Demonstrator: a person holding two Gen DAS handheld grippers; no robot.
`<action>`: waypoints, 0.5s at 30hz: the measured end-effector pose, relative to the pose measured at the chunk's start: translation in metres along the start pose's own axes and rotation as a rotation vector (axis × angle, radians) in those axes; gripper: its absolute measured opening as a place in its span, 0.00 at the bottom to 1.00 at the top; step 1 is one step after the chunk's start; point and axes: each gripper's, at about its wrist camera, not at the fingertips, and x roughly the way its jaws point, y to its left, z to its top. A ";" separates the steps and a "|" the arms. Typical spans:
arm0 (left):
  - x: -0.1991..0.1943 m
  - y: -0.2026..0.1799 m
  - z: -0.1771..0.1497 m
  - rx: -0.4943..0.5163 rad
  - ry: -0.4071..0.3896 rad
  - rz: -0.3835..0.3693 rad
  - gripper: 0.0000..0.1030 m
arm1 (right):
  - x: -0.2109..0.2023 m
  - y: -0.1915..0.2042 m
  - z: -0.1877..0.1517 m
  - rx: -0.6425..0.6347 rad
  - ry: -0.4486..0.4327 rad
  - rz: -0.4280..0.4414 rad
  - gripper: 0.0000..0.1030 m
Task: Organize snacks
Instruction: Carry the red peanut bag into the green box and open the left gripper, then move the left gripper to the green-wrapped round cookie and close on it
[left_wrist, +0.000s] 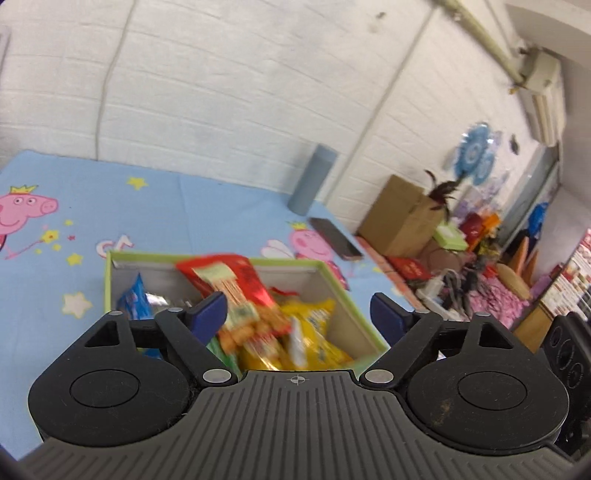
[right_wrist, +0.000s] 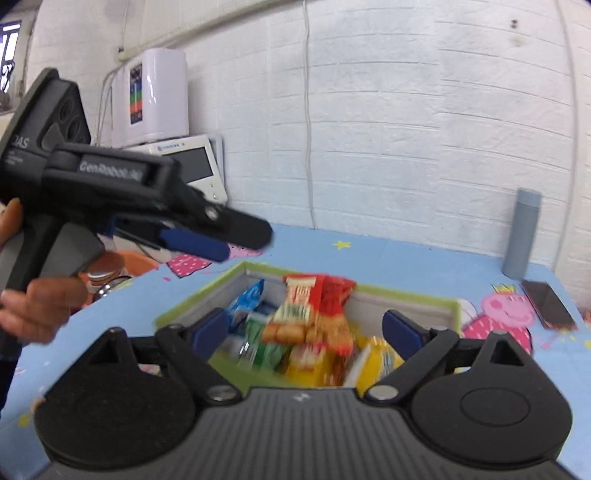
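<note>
The right hand-held gripper (right_wrist: 301, 326) has its blue pads spread wide, gripping nothing, over a green-rimmed box (right_wrist: 406, 293) of snack packets on the desk (right_wrist: 406, 258) with its blue cartoon-pig cloth. A red packet (right_wrist: 314, 310) stands tilted above blue, green and yellow ones. At left, a hand (right_wrist: 35, 306) holds the left hand-held gripper (right_wrist: 221, 240) above the box's far corner; a grey bottle (right_wrist: 522, 232) and dark phone (right_wrist: 550, 304) sit at right.

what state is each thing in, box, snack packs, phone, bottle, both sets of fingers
box: open, no lid on, holds snacks
red pack: in the box, propped atop the other packs
yellow pack: lying in the box
blue pack: in the box, by its wall
phone: flat on the cloth, screen dark
bottle: upright, capped
left fingers: open, empty
right fingers: open, empty
</note>
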 end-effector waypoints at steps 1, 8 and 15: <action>-0.006 -0.006 -0.011 0.005 0.006 -0.011 0.76 | -0.016 0.002 -0.011 0.013 0.003 -0.009 0.92; -0.014 -0.029 -0.118 -0.066 0.170 -0.051 0.71 | -0.074 0.014 -0.107 0.119 0.128 -0.010 0.91; -0.037 -0.018 -0.153 -0.190 0.176 -0.015 0.70 | -0.035 0.017 -0.114 -0.033 0.253 0.102 0.91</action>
